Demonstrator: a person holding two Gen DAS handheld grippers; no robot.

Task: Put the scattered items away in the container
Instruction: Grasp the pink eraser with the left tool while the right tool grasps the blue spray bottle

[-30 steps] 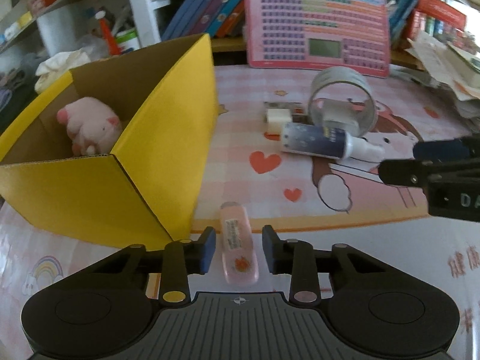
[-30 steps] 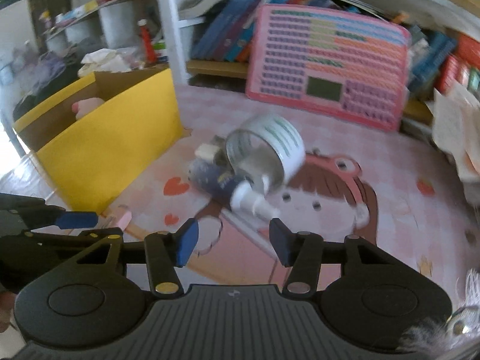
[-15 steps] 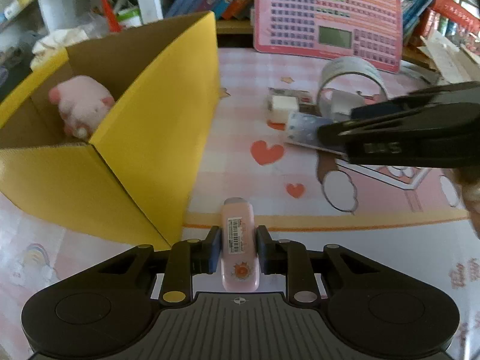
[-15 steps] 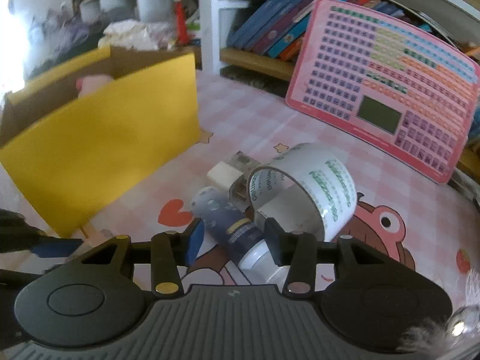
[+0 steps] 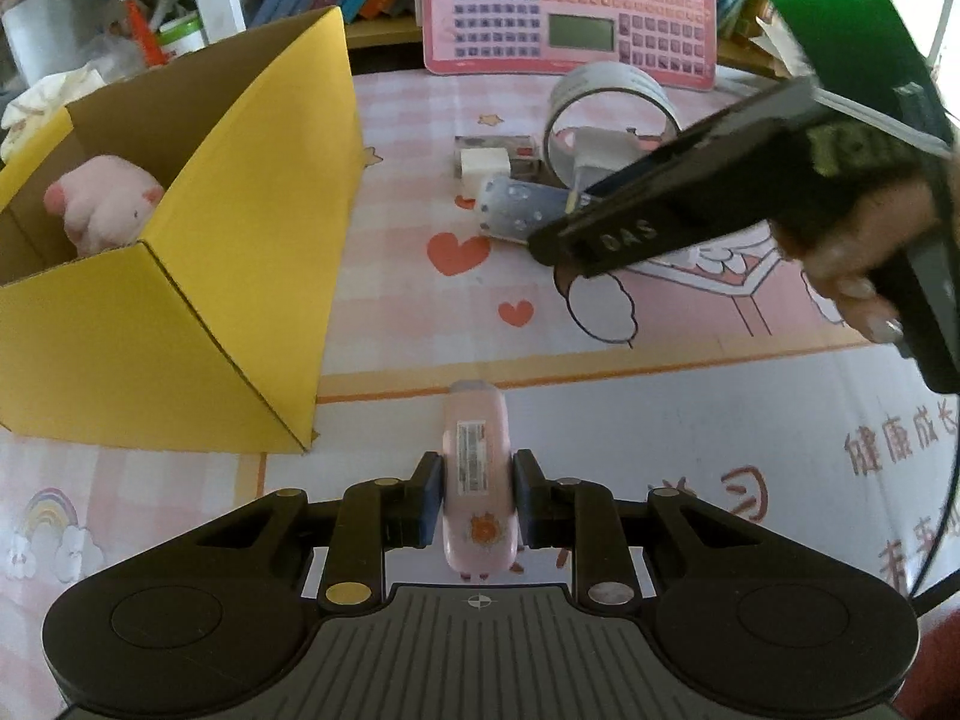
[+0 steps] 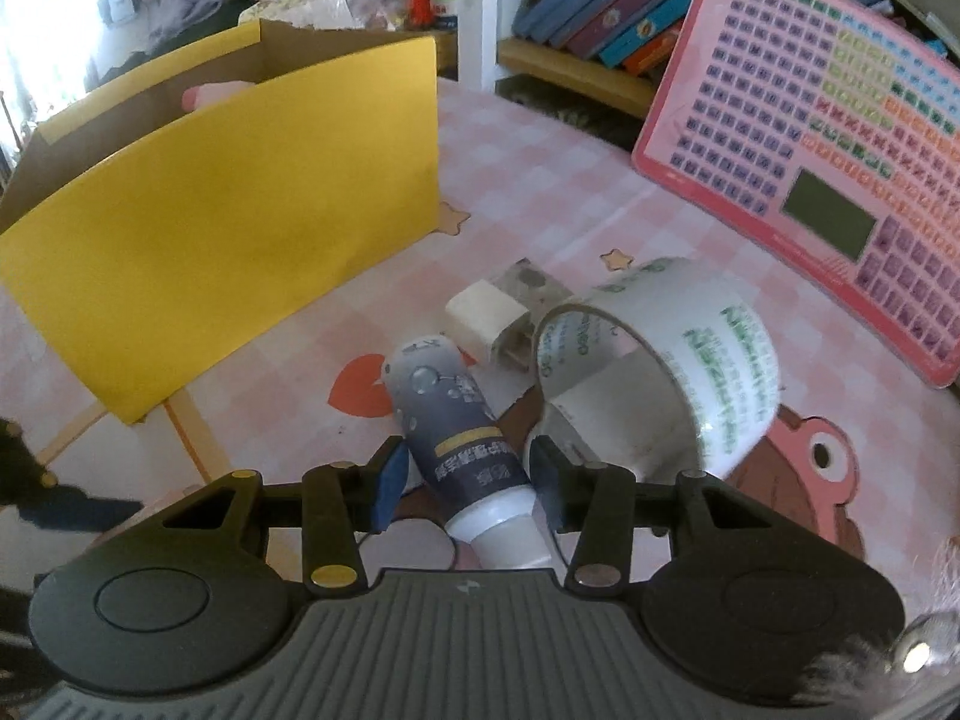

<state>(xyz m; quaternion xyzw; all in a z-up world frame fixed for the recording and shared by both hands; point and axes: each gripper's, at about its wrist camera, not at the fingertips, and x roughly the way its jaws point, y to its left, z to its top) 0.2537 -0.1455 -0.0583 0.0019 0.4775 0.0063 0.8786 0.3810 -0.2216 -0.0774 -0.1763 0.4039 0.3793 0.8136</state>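
Left wrist: left tool [image 5: 474, 495] clamps pink tube [image 5: 477, 480]; right tool [image 6: 465, 480] apparently (blurred) grips bottle [image 6: 459, 420].

Home setting, likely a child's room or play corner. Evidence: surface [image 5: 420, 138] covered in pink checked cartoon mat with hearts and stars; pink learning tablet [image 6: 840, 138] propped against white bookshelf [image 6: 477, 12]; leaning children's books [image 6: 606, 6]; pink plush toy [image 5: 102, 204] inside yellow cardboard box [image 5: 150, 336].

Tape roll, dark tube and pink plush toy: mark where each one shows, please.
Tape roll [image 6: 714, 360], right wrist view, on its printed outer band.
Dark tube [image 6: 462, 420], right wrist view, on the middle of its body.
Pink plush toy [image 5: 102, 204], left wrist view, on its body inside the box.
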